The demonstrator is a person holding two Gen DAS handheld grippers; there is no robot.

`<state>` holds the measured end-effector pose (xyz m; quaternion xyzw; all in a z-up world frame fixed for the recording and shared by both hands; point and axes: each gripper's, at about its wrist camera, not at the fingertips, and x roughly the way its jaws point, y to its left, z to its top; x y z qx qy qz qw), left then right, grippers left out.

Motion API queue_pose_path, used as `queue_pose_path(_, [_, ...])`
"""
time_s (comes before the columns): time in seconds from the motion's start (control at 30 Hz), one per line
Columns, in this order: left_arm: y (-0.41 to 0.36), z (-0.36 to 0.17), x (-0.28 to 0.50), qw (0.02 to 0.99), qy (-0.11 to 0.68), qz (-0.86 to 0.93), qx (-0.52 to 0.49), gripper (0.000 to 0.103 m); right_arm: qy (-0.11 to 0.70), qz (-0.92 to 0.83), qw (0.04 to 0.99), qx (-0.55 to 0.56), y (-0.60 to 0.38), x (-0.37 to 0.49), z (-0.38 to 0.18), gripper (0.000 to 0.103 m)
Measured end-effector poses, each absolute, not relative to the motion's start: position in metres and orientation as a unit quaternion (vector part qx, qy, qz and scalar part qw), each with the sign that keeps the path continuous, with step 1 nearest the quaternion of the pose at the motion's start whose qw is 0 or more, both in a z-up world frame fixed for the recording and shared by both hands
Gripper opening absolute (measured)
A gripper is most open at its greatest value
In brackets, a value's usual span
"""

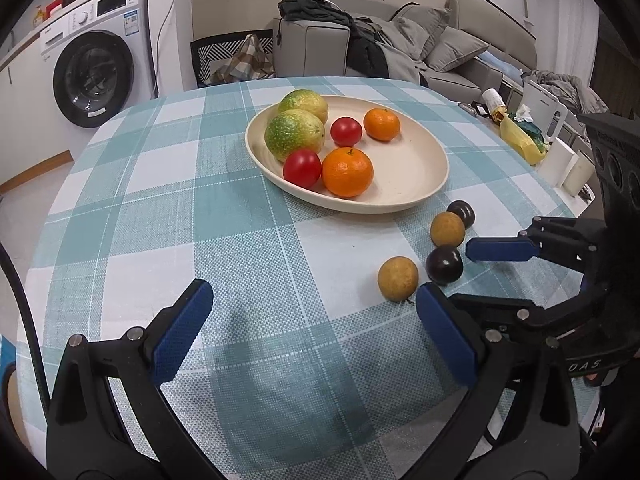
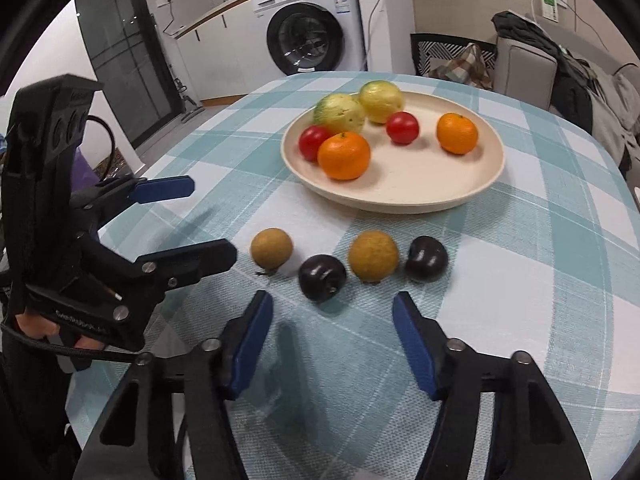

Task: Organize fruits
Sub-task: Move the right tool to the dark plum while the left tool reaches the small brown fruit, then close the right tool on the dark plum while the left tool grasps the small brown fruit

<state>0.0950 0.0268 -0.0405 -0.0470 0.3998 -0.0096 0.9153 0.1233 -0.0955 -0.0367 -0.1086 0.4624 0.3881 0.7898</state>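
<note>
The cream plate (image 2: 400, 196) serves as the landmark: it already holds two green-yellow melons, two red tomatoes and two oranges. Four small fruits lie on the checked tablecloth (image 2: 540, 280) in a row in front of the plate, apart from its rim.

Going left to right in the right wrist view: the left gripper (image 2: 200, 224) hovers to the left of the row, its fingers spread and holding nothing. Then comes a tan fruit (image 2: 271, 248), a dark plum (image 2: 322, 277), a second tan fruit (image 2: 373, 256) and a second dark plum (image 2: 426, 259), the last one nearest the plate's right side. The right gripper (image 2: 332, 344) hangs just in front of the row, fingers spread wide and empty, roughly lined up with the first plum and the second tan fruit.

The step in hand looks like the approach for picking a loose fruit. The next move probably calls for advancing the right gripper so its pads straddle one round fruit, closing gently so it does not roll away, then carrying it to the bare part of the plate.
</note>
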Motion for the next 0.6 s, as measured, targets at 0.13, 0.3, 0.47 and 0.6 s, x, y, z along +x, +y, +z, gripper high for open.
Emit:
queue_pose_path(0.13, [0.030, -0.041, 0.095, 0.915, 0.399, -0.008, -0.054, 0.102, 0.456, 0.387, 0.792, -0.119, -0.090, 0.120, -0.038, 0.055])
queue_pose_path(0.3, [0.030, -0.041, 0.094, 0.915, 0.399, -0.010, -0.055, 0.102, 0.452, 0.390, 0.793, -0.125, -0.086, 0.119, -0.038, 0.048])
queue_pose_path(0.47, [0.029, -0.041, 0.095, 0.914, 0.401, -0.008, -0.056, 0.102, 0.450, 0.384, 0.795, -0.134, -0.079, 0.122, -0.038, 0.045])
queue_pose_path(0.6, [0.029, -0.042, 0.095, 0.914, 0.402, -0.009, -0.056, 0.102, 0.444, 0.380, 0.798, -0.148, -0.075, 0.121, -0.039, 0.043])
